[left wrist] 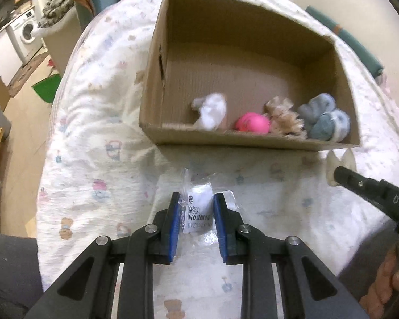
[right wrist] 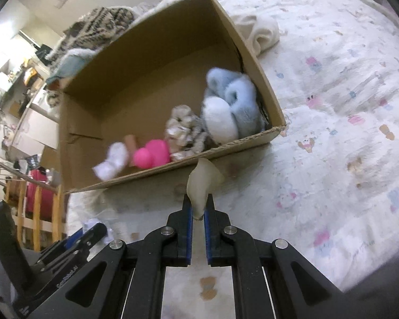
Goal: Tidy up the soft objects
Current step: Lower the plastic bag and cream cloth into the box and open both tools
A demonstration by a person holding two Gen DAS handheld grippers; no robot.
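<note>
A cardboard box [left wrist: 157,61] lies on the bed and holds a white plush [left wrist: 211,111], a pink ball [left wrist: 252,123], a beige furry toy [left wrist: 284,119] and blue fluffy slippers [left wrist: 324,119]. The box [right wrist: 252,58] also shows in the right wrist view with the slippers [right wrist: 226,106] and ball [right wrist: 151,156]. My left gripper [left wrist: 196,207] has its jaws around a clear plastic packet with a barcode label [left wrist: 199,210]. My right gripper [right wrist: 198,207] is shut on a pale translucent soft piece [right wrist: 202,183] just before the box's near wall; it also shows in the left wrist view [left wrist: 337,164].
The bed has a white printed quilt [left wrist: 98,133]. A rolled cream cloth [right wrist: 260,32] lies right of the box. A knitted blanket [right wrist: 98,26] lies behind it. A washing machine [left wrist: 26,30] and floor are far left. A wooden rail [right wrist: 37,207] stands at the bed's left.
</note>
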